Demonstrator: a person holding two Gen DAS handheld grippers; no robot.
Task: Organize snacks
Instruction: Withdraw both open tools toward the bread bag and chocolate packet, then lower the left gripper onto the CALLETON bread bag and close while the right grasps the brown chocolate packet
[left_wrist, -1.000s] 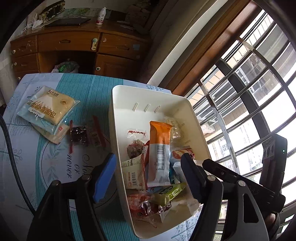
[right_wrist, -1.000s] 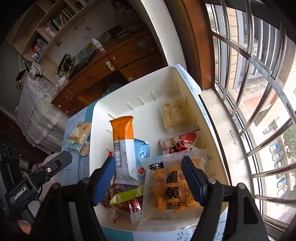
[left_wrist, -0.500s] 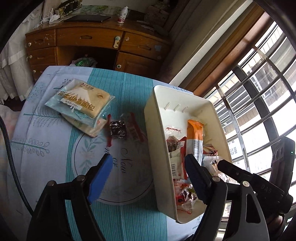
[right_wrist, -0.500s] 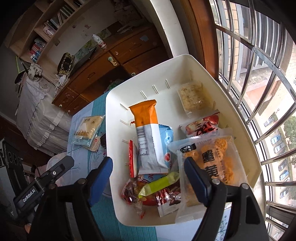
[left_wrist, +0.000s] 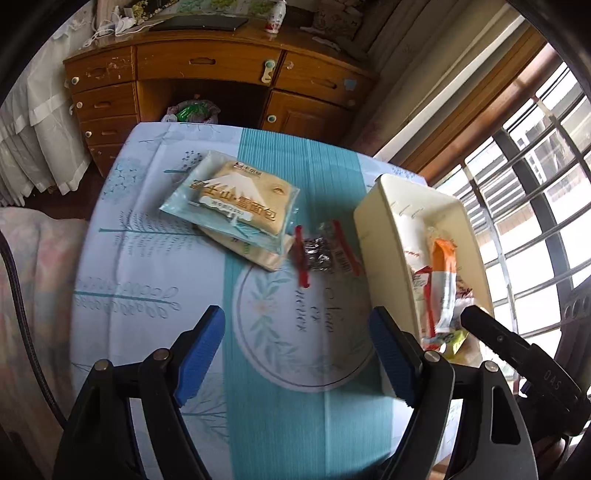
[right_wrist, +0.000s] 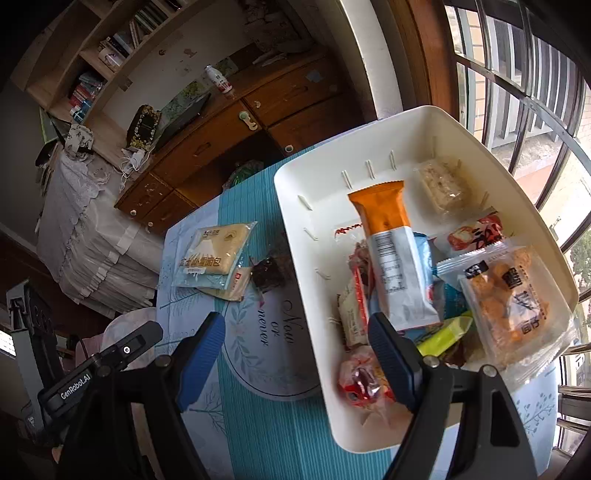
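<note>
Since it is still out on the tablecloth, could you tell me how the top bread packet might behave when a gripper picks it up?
The top bread packet looks puffy and soft, so probably light and squashable. Its glossy film may slip between pads. It overlaps a second packet, which could drag along.

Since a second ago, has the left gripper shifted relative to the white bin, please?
Yes. The left gripper has swung left off the white bin, now hanging over bare tablecloth.

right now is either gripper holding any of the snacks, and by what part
Nothing is held. The left gripper and the right gripper both stand open and empty above the tablecloth, beside the white bin.
</note>
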